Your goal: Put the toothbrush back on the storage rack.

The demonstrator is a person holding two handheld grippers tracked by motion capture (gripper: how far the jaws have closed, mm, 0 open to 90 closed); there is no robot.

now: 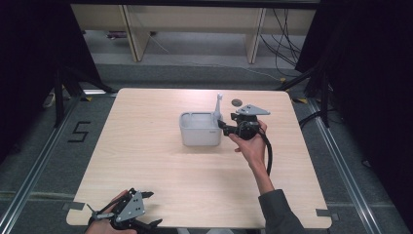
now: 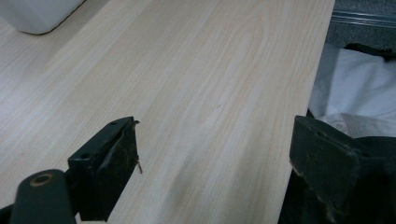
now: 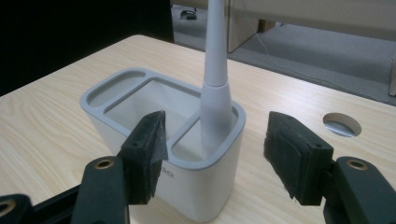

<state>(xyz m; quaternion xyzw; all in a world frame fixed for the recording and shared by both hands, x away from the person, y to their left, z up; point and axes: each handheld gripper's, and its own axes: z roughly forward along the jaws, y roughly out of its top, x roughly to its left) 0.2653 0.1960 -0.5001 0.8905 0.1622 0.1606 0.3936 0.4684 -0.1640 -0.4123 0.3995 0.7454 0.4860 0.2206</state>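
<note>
Wooden table: white holder with brush before released right gripper; left gripper released.

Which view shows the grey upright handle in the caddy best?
The right gripper view: the handle stands close up in the end compartment of the white caddy, just beyond the open jaws. The high view shows it small. The left gripper view catches a caddy corner.

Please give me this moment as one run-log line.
left tongs: open, near table edge | right tongs: open beside holder | brush: upright in holder's end slot
</note>
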